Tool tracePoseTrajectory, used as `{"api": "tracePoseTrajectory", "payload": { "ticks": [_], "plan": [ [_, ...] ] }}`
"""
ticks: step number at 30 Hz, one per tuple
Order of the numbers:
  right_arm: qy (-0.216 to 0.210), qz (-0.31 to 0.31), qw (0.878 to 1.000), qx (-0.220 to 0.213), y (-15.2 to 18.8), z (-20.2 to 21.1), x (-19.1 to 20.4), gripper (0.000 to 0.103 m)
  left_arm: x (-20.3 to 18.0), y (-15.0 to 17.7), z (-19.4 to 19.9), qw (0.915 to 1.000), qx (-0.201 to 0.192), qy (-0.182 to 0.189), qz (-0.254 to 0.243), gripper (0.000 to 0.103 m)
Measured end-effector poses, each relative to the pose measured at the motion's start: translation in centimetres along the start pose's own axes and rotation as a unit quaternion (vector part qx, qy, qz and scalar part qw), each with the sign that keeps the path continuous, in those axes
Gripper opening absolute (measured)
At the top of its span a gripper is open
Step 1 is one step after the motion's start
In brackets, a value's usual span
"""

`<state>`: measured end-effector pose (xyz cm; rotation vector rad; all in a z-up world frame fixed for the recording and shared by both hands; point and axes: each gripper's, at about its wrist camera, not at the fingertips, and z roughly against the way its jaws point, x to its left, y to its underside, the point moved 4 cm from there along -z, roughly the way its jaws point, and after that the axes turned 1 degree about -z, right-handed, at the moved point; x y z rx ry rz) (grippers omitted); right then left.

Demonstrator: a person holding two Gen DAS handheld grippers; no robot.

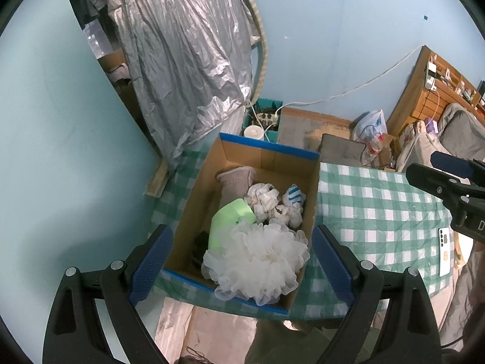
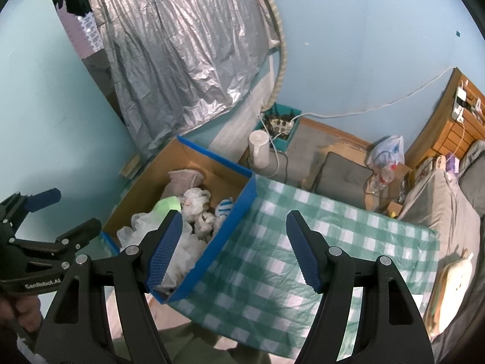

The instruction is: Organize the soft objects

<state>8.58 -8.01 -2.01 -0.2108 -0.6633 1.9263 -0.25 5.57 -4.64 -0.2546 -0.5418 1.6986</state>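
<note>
The open brown cardboard box with blue-taped rims (image 1: 274, 159) sits on the counter under a green-and-white checked cloth (image 1: 372, 209), and every soft thing in sight lies inside it, which suggests the gathering is close to done. In the left wrist view the left gripper (image 1: 242, 261) hangs above the box's near end with its jaws wide and nothing clamped. The frilly white mesh bath pouf (image 1: 257, 261) lies directly between and below them, heaped at the near wall of the box and bulging over its rim, apart from either pad.

Beyond the jaws, deeper in the box, lie a pale green foam sponge (image 1: 230, 215), a beige ribbed sock (image 1: 235, 182), a crumpled white cloth bundle (image 1: 263, 200) and a small white-and-blue striped soft piece (image 1: 293, 197), packed close so that they hold one another in place.

The right gripper (image 2: 235, 248) has its jaws wide too and empty. Its left jaw overlaps the box's corner in the right wrist view, while its right jaw stands over bare cloth. A white phone (image 1: 444, 251) lies on the cloth well to the right of the left jaws. Probably both hands are paused after a drop, with no further soft item in view on the counter.
</note>
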Motion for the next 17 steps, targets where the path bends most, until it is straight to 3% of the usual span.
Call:
{"api": "tracePoseTrajectory", "payload": {
  "ticks": [17],
  "plan": [
    [-0.001,-0.001,1.000,-0.001,0.07,-0.03,0.01,0.070,-0.28,0.09,0.06,1.0000,0.004,0.001,0.001,0.094]
  ]
}}
